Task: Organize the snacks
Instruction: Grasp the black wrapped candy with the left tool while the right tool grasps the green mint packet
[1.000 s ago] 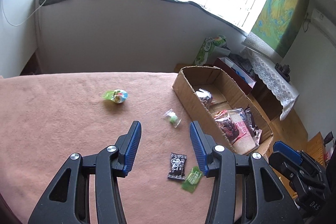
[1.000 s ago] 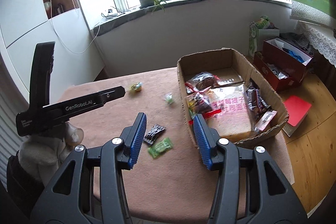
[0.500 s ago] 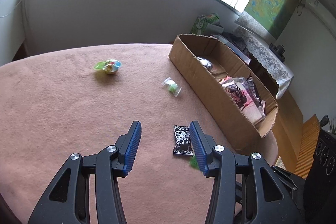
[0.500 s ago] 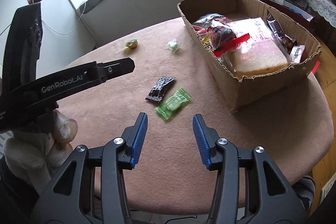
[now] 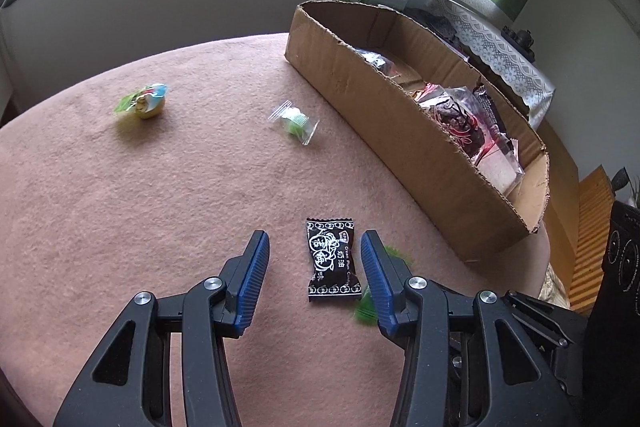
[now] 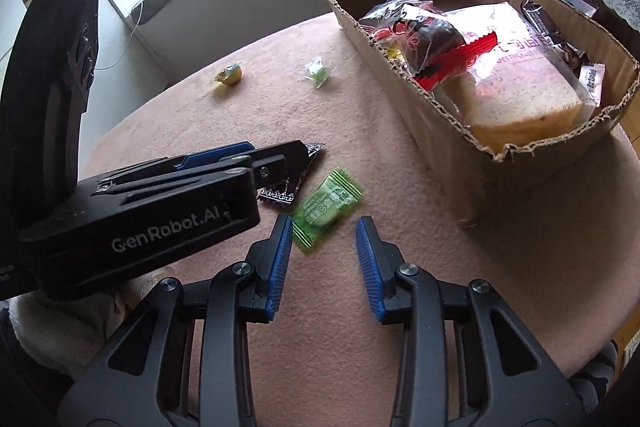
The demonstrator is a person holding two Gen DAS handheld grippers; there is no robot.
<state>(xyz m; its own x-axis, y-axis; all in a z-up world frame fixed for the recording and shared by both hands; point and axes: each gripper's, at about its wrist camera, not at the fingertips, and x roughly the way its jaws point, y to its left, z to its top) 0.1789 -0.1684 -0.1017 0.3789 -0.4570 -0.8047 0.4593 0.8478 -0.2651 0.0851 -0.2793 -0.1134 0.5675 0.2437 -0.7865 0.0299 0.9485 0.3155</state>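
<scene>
between the spread left gripper [image 5: 315, 247] jaws lies black candy [image 5: 331, 261].

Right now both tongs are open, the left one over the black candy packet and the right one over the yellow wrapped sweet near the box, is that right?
Not quite. The right tongs are over the green candy packet, not a yellow one, as the right wrist view shows. The rest holds: both tongs are open, and the left tongs frame the black candy packet near the cardboard box.
</scene>
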